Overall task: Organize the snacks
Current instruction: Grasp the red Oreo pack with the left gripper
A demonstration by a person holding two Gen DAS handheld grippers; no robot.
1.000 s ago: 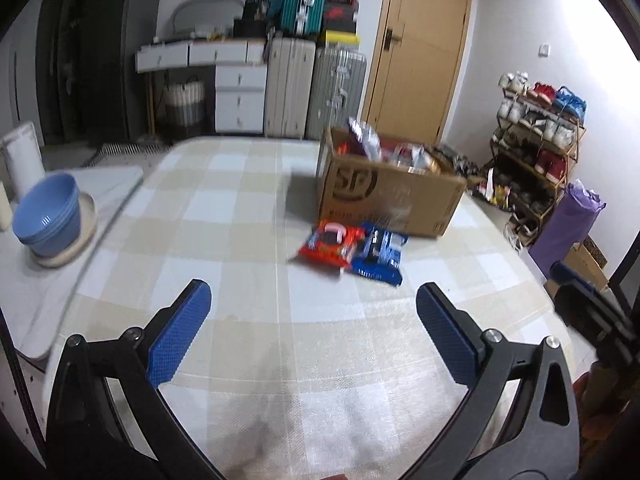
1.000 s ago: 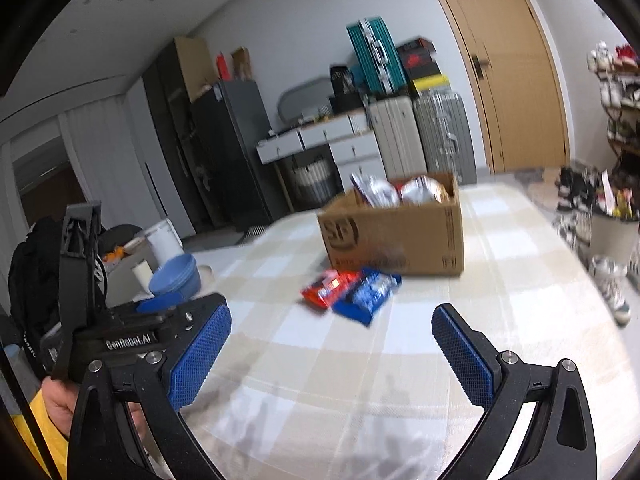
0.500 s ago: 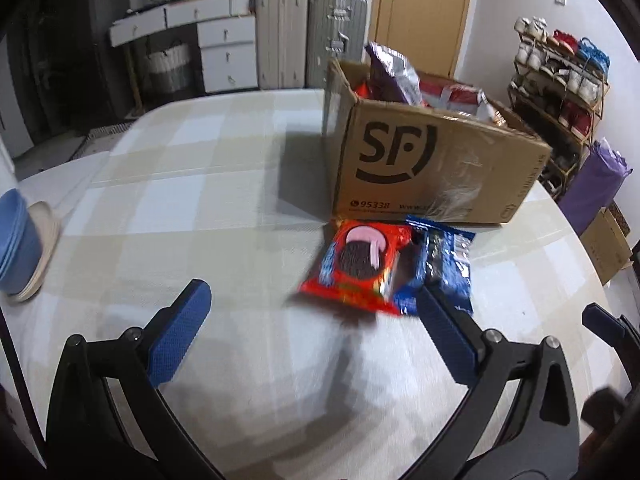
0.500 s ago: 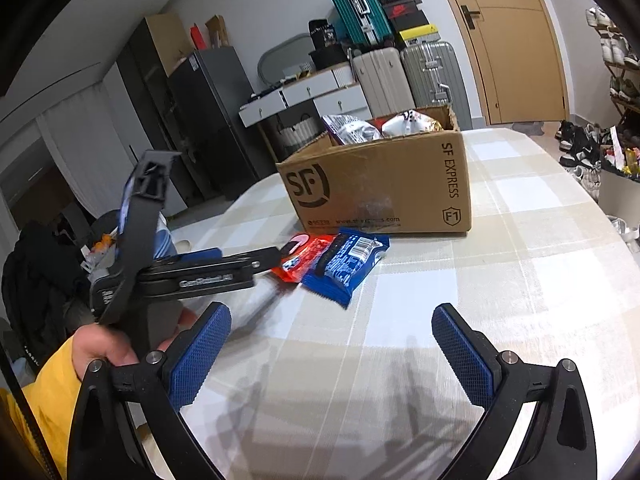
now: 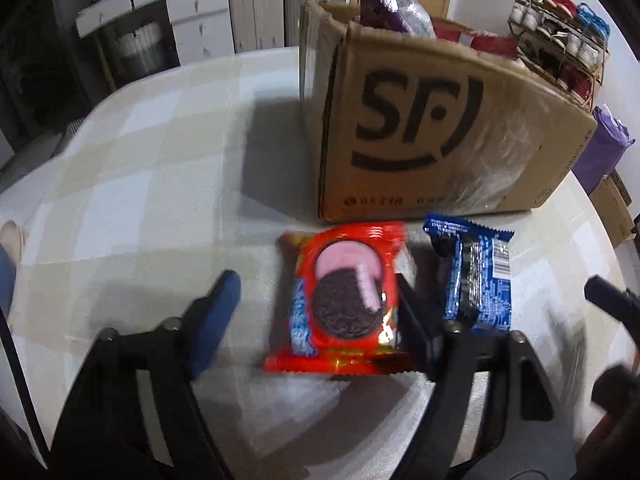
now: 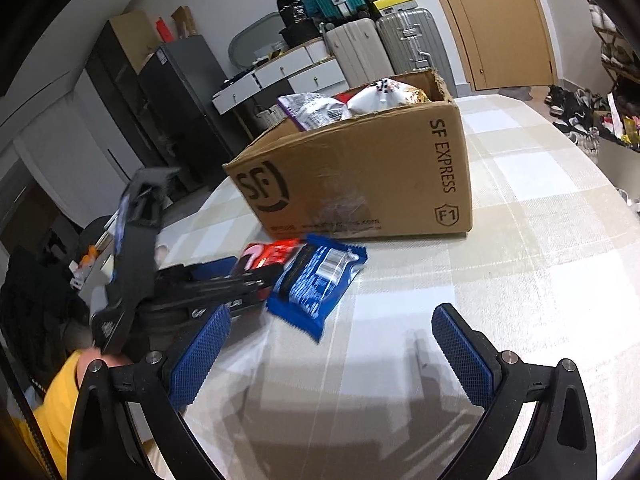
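A red Oreo packet (image 5: 344,300) lies flat on the checked table just in front of the brown SF cardboard box (image 5: 432,132). A blue Oreo packet (image 5: 476,276) lies right of it. My left gripper (image 5: 316,308) is open and straddles the red packet, one finger on each side, low over the table. In the right wrist view the left gripper (image 6: 224,276) reaches over the red packet (image 6: 268,252), beside the blue packet (image 6: 316,284). My right gripper (image 6: 330,344) is open and empty, short of the blue packet. The box (image 6: 360,184) holds several snack bags.
The table carries a beige checked cloth (image 6: 540,260). Suitcases (image 6: 380,48), a white drawer unit (image 6: 280,76) and a door stand behind it. A shoe rack (image 5: 560,44) and a purple bag (image 5: 604,152) are at the right.
My left gripper has moved forward and down, from well back on the table to around the red packet, its jaws narrowing. My right gripper has moved closer to the box and the blue packet.
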